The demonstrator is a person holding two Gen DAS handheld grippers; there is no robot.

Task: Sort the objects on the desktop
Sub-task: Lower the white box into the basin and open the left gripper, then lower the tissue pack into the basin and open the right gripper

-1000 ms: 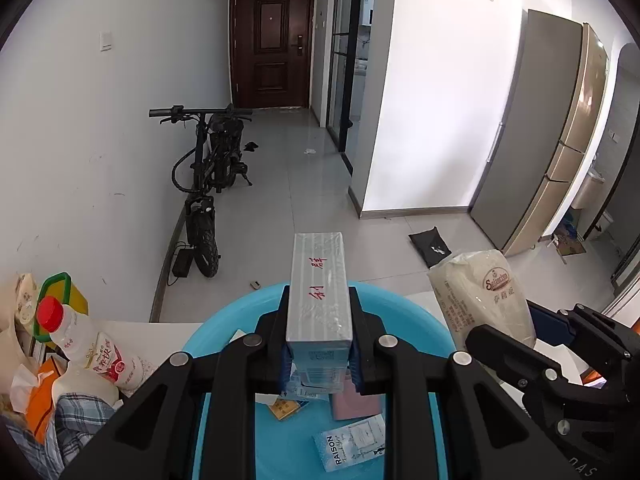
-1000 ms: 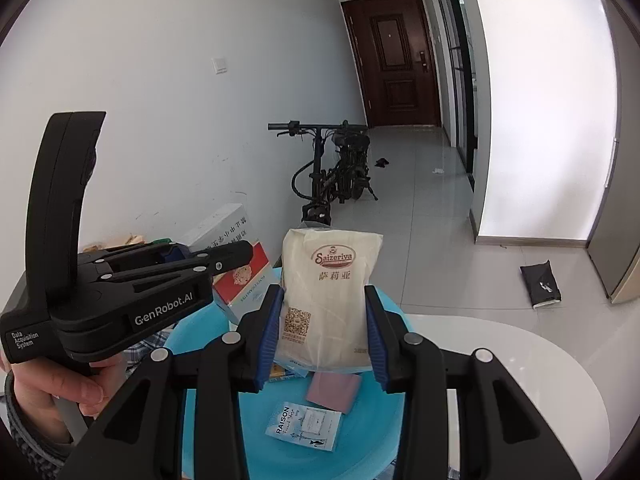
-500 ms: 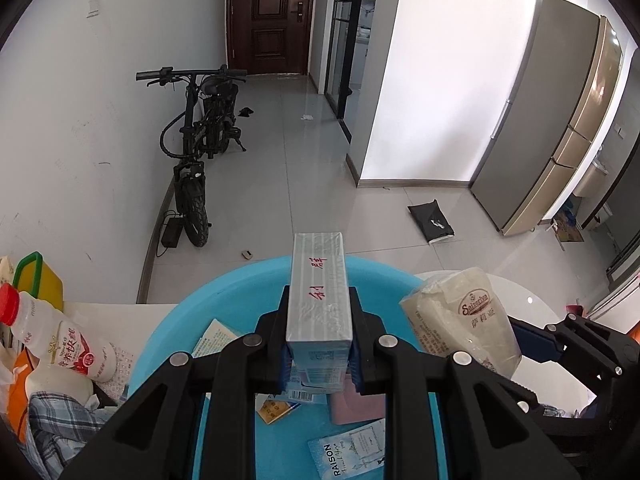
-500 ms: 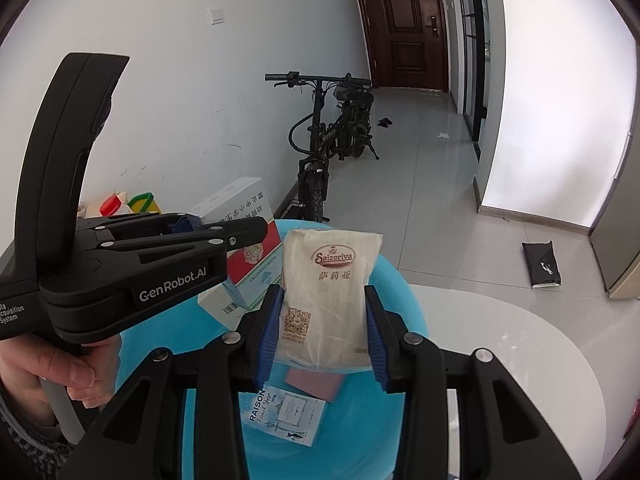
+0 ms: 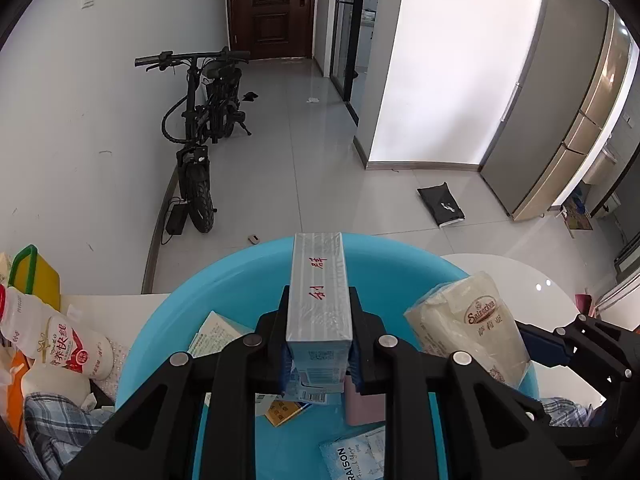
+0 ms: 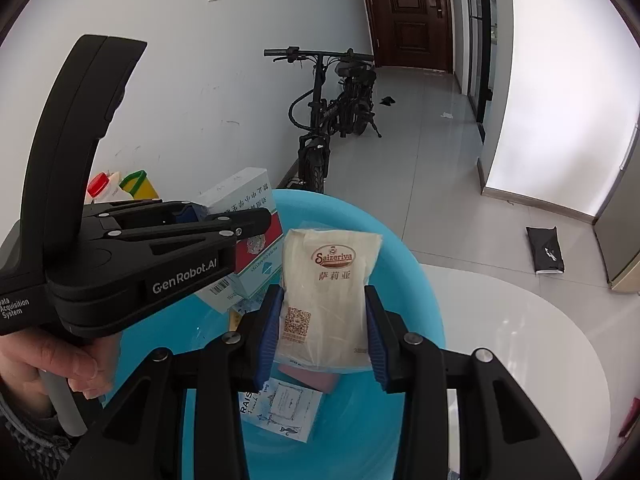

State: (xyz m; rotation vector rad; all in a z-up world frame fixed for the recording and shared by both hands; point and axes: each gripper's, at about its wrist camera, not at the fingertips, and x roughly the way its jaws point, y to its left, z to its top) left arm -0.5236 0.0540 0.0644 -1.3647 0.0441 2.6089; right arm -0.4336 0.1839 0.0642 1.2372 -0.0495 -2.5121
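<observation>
The left gripper (image 5: 319,344) squeezes a long grey box with red writing (image 5: 318,288). The right gripper (image 6: 323,332) squeezes a soft see-through Saizeriya packet (image 6: 328,280). Both hang over the round blue plastic tub (image 5: 240,276) just below them. I think letting go comes next.

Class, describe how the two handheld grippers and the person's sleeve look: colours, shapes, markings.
Both grippers are black plastic with silver screw heads and blue pads inside the fingers. The left gripper has a curved upright handle, with white "GenRobot.AI" and "Data Acquisition System" lettering on its side. The hand gripping it shows a dark grey knitted sleeve.
</observation>
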